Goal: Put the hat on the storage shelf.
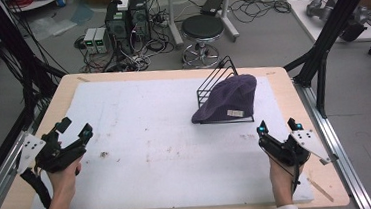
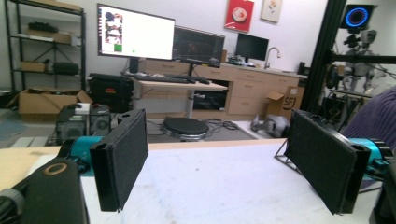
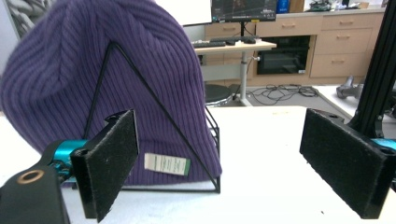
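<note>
A purple knitted beanie (image 1: 229,98) with a small white label is draped over a black wire rack (image 1: 214,80) at the right centre of the white mat. In the right gripper view the beanie (image 3: 70,70) hangs close ahead on the left, and a triangular rack frame (image 3: 154,121) crosses its front. My right gripper (image 1: 278,126) sits just in front of the rack, open, nothing between its pads. My left gripper (image 1: 73,129) rests at the mat's left edge, open and empty. The left gripper view catches the beanie's edge (image 2: 376,116) at far right.
A white foam mat (image 1: 141,138) covers the wooden table (image 1: 294,106). Behind the table stand a black stool (image 1: 202,30) and computer boxes with cables (image 1: 124,26). A black frame post (image 1: 335,20) rises at the right.
</note>
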The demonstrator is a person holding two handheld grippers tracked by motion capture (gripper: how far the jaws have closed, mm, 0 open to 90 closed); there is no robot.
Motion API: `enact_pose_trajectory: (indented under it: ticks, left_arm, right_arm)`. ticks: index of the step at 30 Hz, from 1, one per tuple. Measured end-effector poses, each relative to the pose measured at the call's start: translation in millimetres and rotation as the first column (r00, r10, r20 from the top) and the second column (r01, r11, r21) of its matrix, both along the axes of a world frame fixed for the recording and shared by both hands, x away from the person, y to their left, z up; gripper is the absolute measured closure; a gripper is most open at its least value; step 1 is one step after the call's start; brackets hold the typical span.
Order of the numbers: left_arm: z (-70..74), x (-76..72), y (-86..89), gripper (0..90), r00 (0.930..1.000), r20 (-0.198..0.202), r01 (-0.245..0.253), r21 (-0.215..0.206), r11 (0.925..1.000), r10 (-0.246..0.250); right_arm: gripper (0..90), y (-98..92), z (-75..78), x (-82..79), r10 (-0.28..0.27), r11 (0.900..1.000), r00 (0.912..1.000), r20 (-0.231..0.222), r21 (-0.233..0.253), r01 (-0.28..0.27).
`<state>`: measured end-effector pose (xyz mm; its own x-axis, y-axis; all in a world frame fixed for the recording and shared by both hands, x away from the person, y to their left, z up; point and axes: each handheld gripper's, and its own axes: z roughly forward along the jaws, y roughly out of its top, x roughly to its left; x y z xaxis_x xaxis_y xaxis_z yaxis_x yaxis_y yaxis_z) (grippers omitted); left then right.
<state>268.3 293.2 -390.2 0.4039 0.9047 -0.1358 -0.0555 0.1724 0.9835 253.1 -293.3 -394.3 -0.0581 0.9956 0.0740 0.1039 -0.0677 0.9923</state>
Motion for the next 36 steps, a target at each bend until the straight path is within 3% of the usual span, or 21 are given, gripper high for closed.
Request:
enact_pose_trajectory:
  ticks: [5,9,12,17,24,27,32,36]
  left_arm:
    - [-11.6,-8.1,13.7,21.4,0.9991,-0.019,-0.038,-0.013,0.9992,0.038]
    - [-19.6,-12.8,21.7,21.8,0.9992,-0.001,-0.04,-0.038,0.9985,0.04]
    - [-26.5,-13.2,26.5,23.3,0.999,0.005,-0.043,-0.065,0.997,0.043]
    - [-36.9,-12.4,32.0,23.3,0.9968,-0.028,-0.076,-0.041,0.9963,0.075]
    - [-41.7,-17.4,40.1,20.9,0.9956,-0.04,-0.085,-0.001,0.9964,0.084]
    - [-45.5,-17.7,43.7,20.4,0.9947,-0.065,-0.081,0.0,0.9967,0.081]
    - [-44.8,-18.1,42.3,20.0,0.9955,-0.062,-0.073,-0.022,0.9971,0.072]
    - [-45.6,-16.5,40.2,18.7,0.9943,-0.081,-0.072,-0.014,0.9973,0.07]
  right_arm:
    - [10.9,-2.0,-7.6,-1.9,0.009,1.0,0.9998,-0.017,0.002,-0.009]
    - [11.0,-1.2,-16.0,-4.1,0.022,0.999,0.9992,-0.032,0.034,-0.021]
    - [11.0,0.6,-23.1,-4.7,0.029,0.999,0.9984,-0.048,0.032,-0.027]
    - [11.0,2.4,-33.5,-6.5,0.021,0.999,0.9982,-0.056,0.044,-0.019]
    - [11.0,0.8,-46.0,-11.7,0.029,0.997,0.9961,-0.083,0.075,-0.023]
    - [11.0,1.5,-46.0,-13.3,0.027,0.998,0.9961,-0.084,0.054,-0.022]
    - [11.0,5.8,-46.0,-11.3,0.033,0.999,0.9972,-0.067,0.029,-0.031]
    - [11.0,9.6,-46.3,-9.3,0.053,0.999,0.9969,-0.058,0.012,-0.052]
